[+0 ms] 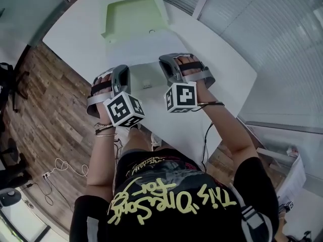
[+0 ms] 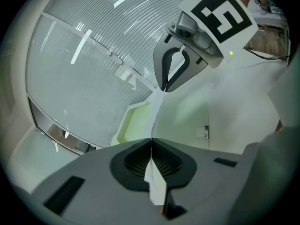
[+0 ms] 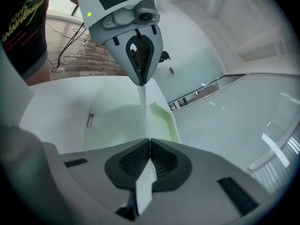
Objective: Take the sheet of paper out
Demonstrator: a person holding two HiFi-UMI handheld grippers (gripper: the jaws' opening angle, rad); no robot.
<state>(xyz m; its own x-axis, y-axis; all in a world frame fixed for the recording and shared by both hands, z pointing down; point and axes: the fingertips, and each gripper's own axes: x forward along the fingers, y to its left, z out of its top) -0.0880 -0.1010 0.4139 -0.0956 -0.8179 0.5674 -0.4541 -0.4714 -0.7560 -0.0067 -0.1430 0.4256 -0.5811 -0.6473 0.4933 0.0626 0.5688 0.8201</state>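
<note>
A thin white sheet of paper hangs above the white table, stretched between my two grippers. My left gripper is shut on its left edge. My right gripper is shut on its right edge. In the left gripper view the sheet runs edge-on from my left gripper up to my right gripper. In the right gripper view the sheet runs the same way from my right gripper to my left gripper. A pale green folder lies open at the table's far end.
A small tag sits on a pale green patch of the table below the sheet. The table's edge drops to a wooden floor on the left, where cables lie. Glass walls stand beyond the table.
</note>
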